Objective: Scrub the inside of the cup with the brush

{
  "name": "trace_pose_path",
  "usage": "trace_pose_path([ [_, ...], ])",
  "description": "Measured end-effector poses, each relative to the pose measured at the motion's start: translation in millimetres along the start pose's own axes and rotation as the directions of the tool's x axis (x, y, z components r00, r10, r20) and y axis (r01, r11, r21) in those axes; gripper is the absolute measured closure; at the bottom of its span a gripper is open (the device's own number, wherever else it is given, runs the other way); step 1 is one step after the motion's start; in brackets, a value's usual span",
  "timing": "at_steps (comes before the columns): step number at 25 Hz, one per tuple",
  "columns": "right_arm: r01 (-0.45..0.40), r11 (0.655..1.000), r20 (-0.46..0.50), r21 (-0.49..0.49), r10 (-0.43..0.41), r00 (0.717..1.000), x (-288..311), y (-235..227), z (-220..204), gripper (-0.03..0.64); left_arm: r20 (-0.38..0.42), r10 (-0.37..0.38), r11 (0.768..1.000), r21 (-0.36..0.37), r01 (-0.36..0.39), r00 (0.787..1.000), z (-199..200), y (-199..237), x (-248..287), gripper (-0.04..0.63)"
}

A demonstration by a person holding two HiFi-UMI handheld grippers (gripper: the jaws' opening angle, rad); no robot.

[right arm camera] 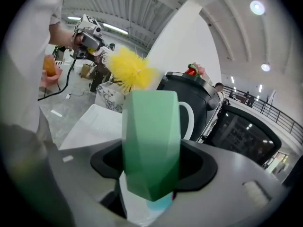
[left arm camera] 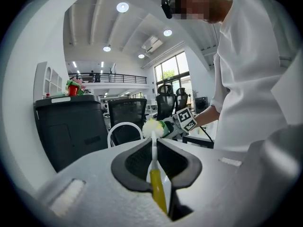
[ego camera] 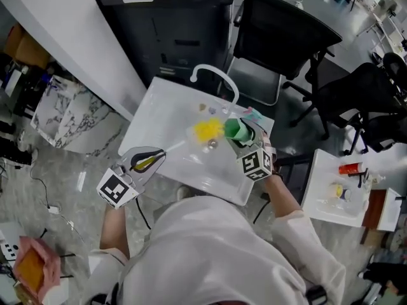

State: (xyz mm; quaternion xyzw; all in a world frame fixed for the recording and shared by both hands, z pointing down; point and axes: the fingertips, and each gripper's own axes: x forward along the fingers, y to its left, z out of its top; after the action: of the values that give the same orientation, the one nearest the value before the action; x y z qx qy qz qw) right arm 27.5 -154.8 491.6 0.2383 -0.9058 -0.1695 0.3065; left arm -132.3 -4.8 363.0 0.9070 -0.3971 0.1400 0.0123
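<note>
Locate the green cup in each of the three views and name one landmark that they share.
Head view: the green cup is right of centre, over the white sink, next to the yellow brush head.
Left gripper view: the cup is small, near centre, just right of the brush head.
Right gripper view: the cup is large, at centre, clamped between the jaws.
Shared landmark: the white arched faucet.
</note>
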Motion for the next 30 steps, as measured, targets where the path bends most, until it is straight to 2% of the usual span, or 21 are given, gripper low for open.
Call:
trace_pose_path([
  [4, -0.005, 0.995, 0.081, 0.102, -0.004, 0.997, 7.9, 1.6, 9.2, 0.328, 0.002, 0.028, 0.999, -0.024, -0.028, 1.0, -1.0, 2.0, -5.5, 0.557],
  [7, -0.019, 0.978, 0.168, 0.209, -0.017, 0.986, 11.3, -0.9, 18.1, 0.328, 0.002, 0.038, 0.999, -0.035, -0.038, 0.999, -1.4, 2.6, -6.3, 0.557],
  [10, -0.044, 0.949, 0.241, 0.311, -0.034, 0.97, 16.3, -1.1, 20.6, 0.328, 0.001, 0.049, 0.997, -0.051, -0.049, 0.999, -3.3, 3.6, -7.8, 0.557],
  [13, -0.059, 0.913, 0.263, 0.403, -0.054, 0.963, 26.7, 2.0, 10.4, 0.328, -0.001, 0.064, 0.996, -0.068, -0.064, 0.998, -3.3, 7.2, -12.0, 0.557],
  [24, -0.09, 0.882, 0.274, 0.462, -0.045, 0.961, 69.8, 21.5, -12.1, 0.327, -0.032, 0.097, 0.989, -0.107, -0.1, 0.995, -17.0, 17.1, -17.8, 0.557],
  [30, -0.113, 0.867, 0.24, 0.486, -0.008, 0.971, 102.7, 39.0, -44.3, 0.327, -0.065, 0.11, 0.983, -0.138, -0.118, 0.992, -29.7, 21.6, -16.7, 0.557],
])
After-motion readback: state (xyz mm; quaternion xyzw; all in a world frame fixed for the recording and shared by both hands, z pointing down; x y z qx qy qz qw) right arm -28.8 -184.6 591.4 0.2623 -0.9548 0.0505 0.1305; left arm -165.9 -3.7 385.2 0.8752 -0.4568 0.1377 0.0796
